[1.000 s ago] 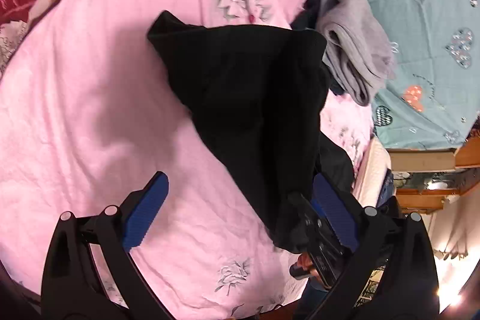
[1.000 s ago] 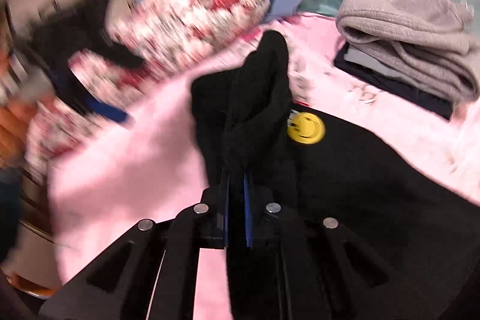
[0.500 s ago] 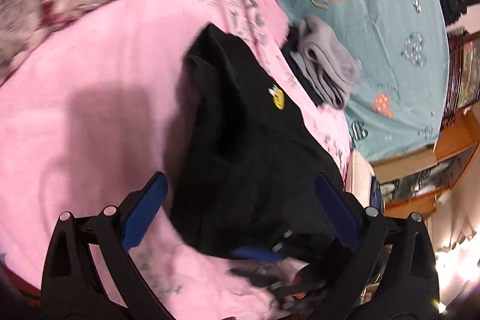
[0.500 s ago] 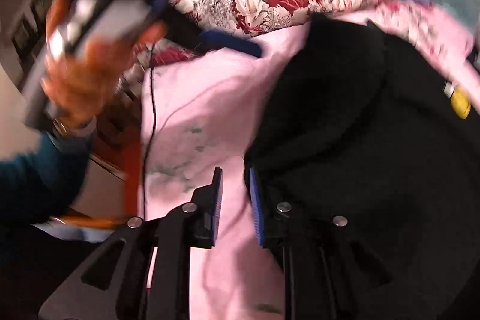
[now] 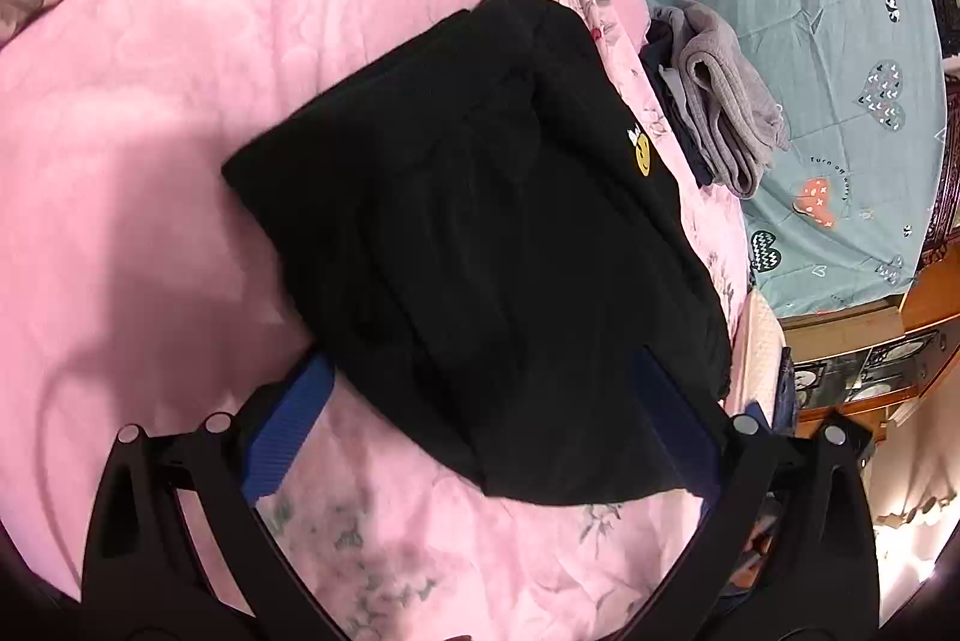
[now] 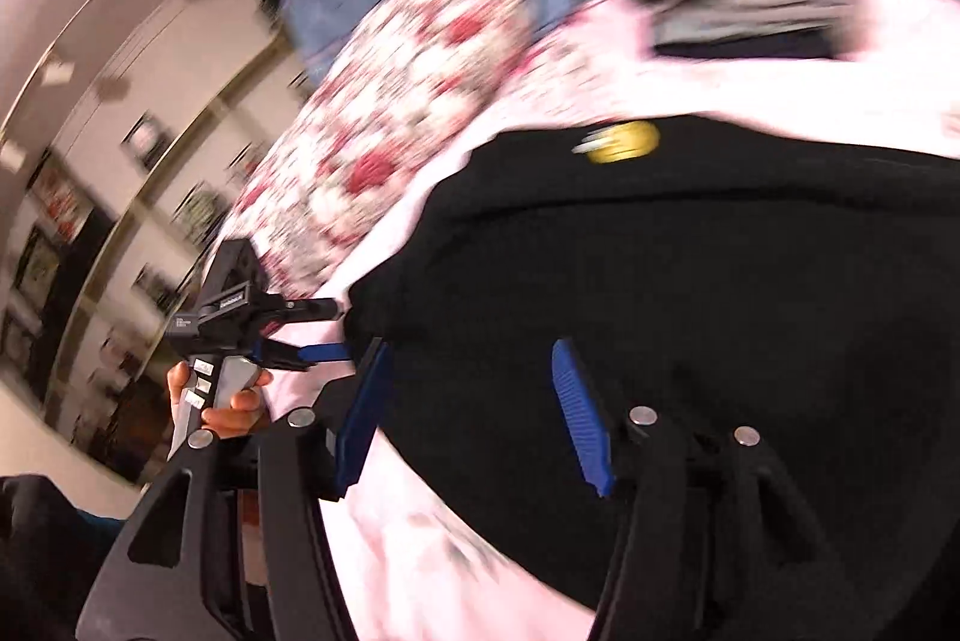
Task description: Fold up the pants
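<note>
The black pants (image 5: 480, 233) lie folded in a compact block on the pink bedspread (image 5: 150, 113), a yellow smiley patch (image 5: 643, 153) on top. They also show in the right wrist view (image 6: 690, 293), blurred. My left gripper (image 5: 480, 401) is open, its blue pads on either side of the pants' near edge, holding nothing. My right gripper (image 6: 474, 401) is open over the near corner of the pants. The left gripper also shows in the right wrist view (image 6: 318, 329), in a hand at the pants' left edge.
A stack of folded grey and dark clothes (image 5: 720, 113) lies beyond the pants at the edge of a teal sheet (image 5: 828, 41). A floral pillow (image 6: 408, 101) lies at the bed's far left. Wooden furniture (image 5: 870, 341) stands to the right of the bed.
My right gripper, shut on a fold of the pants a second ago, has opened and let go. The pants now lie flat and folded. My left gripper has come in over their near edge.
</note>
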Demonstrator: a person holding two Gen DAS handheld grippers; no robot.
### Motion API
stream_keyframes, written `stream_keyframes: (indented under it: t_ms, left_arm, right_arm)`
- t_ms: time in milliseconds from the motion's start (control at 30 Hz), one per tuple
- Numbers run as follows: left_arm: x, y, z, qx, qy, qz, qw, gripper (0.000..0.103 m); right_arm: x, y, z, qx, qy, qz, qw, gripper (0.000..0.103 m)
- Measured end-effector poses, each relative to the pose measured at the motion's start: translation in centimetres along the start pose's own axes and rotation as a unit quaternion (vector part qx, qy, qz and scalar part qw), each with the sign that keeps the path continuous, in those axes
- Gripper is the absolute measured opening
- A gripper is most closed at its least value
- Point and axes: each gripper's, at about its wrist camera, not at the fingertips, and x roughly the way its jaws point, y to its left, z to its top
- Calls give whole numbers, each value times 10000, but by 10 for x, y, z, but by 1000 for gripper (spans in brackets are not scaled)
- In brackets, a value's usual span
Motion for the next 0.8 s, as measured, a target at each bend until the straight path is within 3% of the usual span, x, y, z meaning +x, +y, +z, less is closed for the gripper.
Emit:
stream_keyframes:
  t_ms: [100,167,233,267,300,333,367,400,500,700,767,800]
  left_arm:
    - [5,-4,5,76,-149,105,9998,101]
    - [10,-12,6,267,-280,352,9986,101]
    - [17,-23,4,567,-423,703,9950,97]
    - [20,-29,1,743,-504,944,9915,89]
    - [22,-33,-1,879,-539,1165,9878,68]
    - [23,-32,-1,964,-532,1312,9852,57]
    - [25,-33,-1,1011,-519,1442,9830,38]
    - [26,-31,0,981,-519,1506,9823,30]
    - [22,-25,2,832,-541,1495,9838,24]
    - [19,-22,-1,683,-562,1548,9840,23]
    - [21,-25,0,660,-564,1573,9837,23]
    - [21,-25,1,633,-549,1534,9846,21]
  right_arm:
    - [-80,-47,-25,582,-647,-695,9938,58]
    - [-147,-85,-53,1140,-1235,-1386,9760,58]
    - [-206,-119,-88,1832,-1728,-2020,9465,58]
    - [-229,-134,-105,2122,-1870,-2267,9320,58]
    - [-245,-145,-120,2331,-1958,-2498,9192,58]
    - [-260,-158,-139,2549,-1969,-2727,9066,58]
    - [-267,-168,-152,2722,-1914,-2818,8999,58]
    - [-269,-174,-159,2826,-1864,-2828,8974,58]
    - [-255,-187,-169,2871,-1729,-2839,8984,58]
    - [-223,-212,-150,2818,-1259,-2812,9087,54]
    - [-215,-220,-146,2802,-1201,-2712,9130,41]
    - [-211,-221,-142,2775,-1190,-2615,9168,16]
